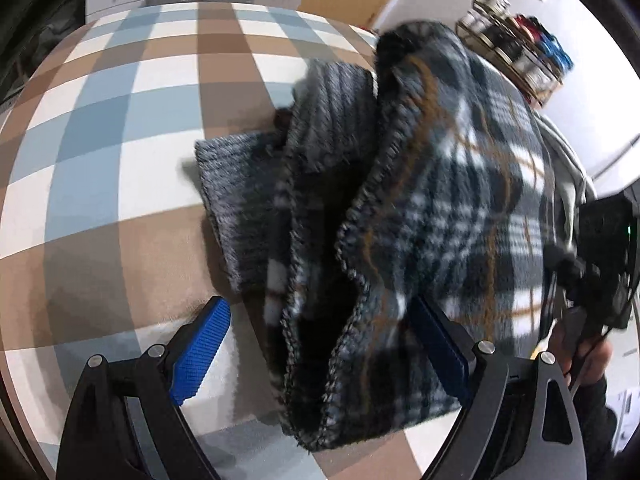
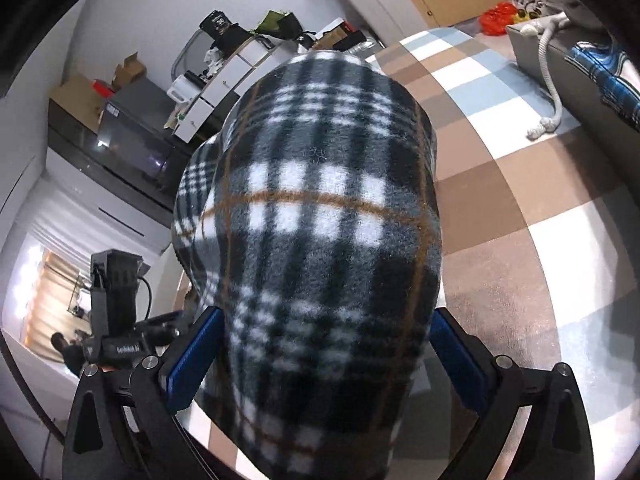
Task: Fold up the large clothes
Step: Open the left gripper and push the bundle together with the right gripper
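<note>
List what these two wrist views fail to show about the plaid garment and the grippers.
- Plaid garment: left wrist view, motion blur; its lower end is cut off by the frame.
- Right gripper: right wrist view, the garment fills the gap; contact with the pads is unclear.
- Checkered surface: hidden beneath the garment.

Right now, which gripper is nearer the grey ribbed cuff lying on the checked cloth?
Left. The left gripper is open just short of the ribbed cuff; the right gripper straddles the plaid body, with no cuff in its view.

A home — checkered bedcover (image 1: 120, 128), microwave (image 2: 132, 136), cluttered cabinets (image 2: 224, 80).
</note>
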A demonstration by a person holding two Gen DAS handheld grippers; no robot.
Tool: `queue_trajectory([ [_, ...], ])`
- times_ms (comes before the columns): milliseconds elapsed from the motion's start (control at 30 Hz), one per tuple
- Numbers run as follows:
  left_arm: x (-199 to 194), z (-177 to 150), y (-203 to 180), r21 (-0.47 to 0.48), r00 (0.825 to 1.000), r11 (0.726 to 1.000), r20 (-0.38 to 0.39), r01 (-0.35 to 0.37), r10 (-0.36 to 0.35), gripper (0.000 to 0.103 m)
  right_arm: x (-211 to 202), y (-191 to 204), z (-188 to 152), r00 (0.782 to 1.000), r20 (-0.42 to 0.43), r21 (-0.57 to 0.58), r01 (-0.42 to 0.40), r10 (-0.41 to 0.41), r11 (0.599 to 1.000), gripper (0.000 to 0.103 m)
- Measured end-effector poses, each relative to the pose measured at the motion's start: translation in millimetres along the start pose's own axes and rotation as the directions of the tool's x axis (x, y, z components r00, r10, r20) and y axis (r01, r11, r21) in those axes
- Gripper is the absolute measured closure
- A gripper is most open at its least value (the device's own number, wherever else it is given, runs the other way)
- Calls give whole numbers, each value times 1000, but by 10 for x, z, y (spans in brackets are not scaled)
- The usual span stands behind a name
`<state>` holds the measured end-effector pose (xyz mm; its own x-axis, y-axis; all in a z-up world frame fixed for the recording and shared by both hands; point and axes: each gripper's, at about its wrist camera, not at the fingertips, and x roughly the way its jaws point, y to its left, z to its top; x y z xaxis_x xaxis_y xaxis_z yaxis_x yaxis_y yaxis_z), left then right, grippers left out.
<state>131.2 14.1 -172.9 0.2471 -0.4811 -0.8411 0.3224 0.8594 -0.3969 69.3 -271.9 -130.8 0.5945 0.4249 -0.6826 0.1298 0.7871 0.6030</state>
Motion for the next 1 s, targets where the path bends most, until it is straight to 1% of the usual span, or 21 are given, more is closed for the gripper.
queue_trajectory([
  [167, -32, -48, -13, 8, 999, 1000, -25, 23, -23, 13, -17, 22, 48, 1000, 21, -33, 6, -5, 999, 2],
  [267, -29, -114, -170, 69, 999, 998, -41, 8, -5, 13, -11, -57, 132, 999, 34, -21, -7, 8, 1000, 2],
  [333, -13, -163, -305, 122, 999, 992, -45, 1, 5, 13, 5, -89, 213, 1000, 27, -39, -10, 11, 999, 2],
  [433, -10, -203, -407, 140, 999, 990, -41, -15, 21, 13, 51, -80, 293, 1000, 12, -66, -5, 6, 998, 2],
  [567, -69, -216, -465, 181, 998, 982, -19, -52, 56, 13, 35, -45, 226, 1000, 27, -80, 8, -6, 997, 2],
  [700, -85, -239, -518, 179, 998, 982, -23, -59, 64, 13, 2, -45, 154, 999, 32, -84, 11, -9, 996, 2],
  [800, -66, -232, -436, 155, 998, 987, -36, -49, 55, 12, -16, -24, 123, 999, 30, -87, 18, -15, 996, 2],
  [833, -68, -247, -427, 149, 998, 988, -38, -51, 57, 9, -21, -4, 105, 999, 25, -96, 23, -21, 995, 2],
  [867, -62, -257, -422, 145, 996, 987, -37, -69, 75, 0, -23, 18, 93, 1000, 19, -106, 27, -25, 994, 2],
  [900, -68, -263, -378, 140, 995, 986, -34, -93, 98, 1, -29, 48, 70, 1000, 12, -115, 30, -28, 993, 2],
  [1000, -65, -244, -250, 102, 996, 993, -60, -55, 61, 1, -48, 99, -1, 999, -4, -132, 32, -33, 991, 2],
])
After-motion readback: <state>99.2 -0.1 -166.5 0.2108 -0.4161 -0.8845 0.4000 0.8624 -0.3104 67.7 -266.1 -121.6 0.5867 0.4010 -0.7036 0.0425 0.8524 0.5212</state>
